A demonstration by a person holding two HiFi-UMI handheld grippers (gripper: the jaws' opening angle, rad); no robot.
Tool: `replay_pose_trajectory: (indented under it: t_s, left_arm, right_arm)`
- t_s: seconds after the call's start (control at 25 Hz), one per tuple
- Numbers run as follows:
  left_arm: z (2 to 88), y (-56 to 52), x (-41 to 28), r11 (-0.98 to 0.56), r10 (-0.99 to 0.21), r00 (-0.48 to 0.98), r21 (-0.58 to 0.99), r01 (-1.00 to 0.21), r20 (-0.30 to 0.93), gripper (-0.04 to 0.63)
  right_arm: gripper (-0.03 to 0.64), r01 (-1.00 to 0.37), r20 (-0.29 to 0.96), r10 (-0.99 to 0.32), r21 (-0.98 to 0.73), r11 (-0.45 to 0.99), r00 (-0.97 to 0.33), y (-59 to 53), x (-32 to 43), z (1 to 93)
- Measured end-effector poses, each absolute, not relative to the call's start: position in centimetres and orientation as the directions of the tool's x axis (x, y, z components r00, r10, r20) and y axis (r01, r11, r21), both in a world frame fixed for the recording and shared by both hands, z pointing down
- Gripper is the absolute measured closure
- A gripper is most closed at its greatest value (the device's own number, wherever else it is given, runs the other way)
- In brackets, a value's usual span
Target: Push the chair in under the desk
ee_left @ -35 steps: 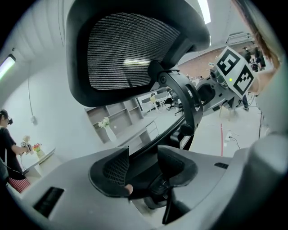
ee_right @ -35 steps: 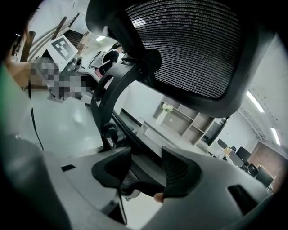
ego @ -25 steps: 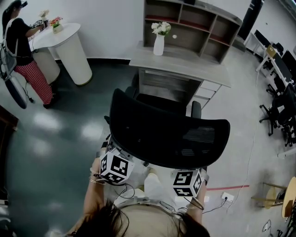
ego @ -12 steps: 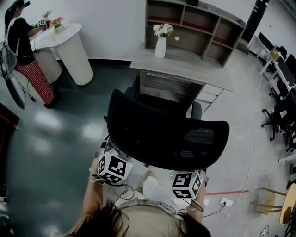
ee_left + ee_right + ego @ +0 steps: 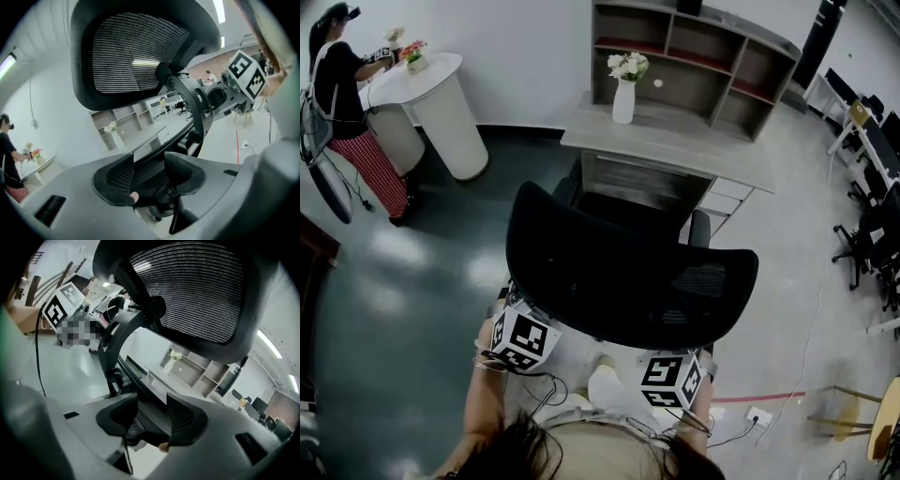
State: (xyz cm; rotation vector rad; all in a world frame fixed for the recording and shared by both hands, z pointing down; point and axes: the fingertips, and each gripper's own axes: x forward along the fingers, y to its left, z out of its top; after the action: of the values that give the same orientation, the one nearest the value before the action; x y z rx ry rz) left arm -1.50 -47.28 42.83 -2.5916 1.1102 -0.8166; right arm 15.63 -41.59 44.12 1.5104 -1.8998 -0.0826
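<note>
Rolled a little nearer the desk (image 5: 675,142) than a second ago, the chair (image 5: 628,272) stands with its seat front at the desk's near edge; on the chair's side away from the desk, the left hand-held gripper (image 5: 150,171) and right hand-held gripper (image 5: 153,417) each hold their jaws parted, clasping nothing.
</note>
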Motion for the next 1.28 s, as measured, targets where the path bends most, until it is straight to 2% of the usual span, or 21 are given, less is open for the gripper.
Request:
replay_pose_trajectory:
  t_s: [1.28]
  left_arm:
    - [42.6, -54.0, 4.5, -0.68, -0.733, 0.57, -0.391, -0.62, 0.371, 0.397]
  right_arm:
    - [0.416, -0.845, 0.453, -0.888, 0.446, 0.295, -0.072, -48.8, 21.8, 43.9]
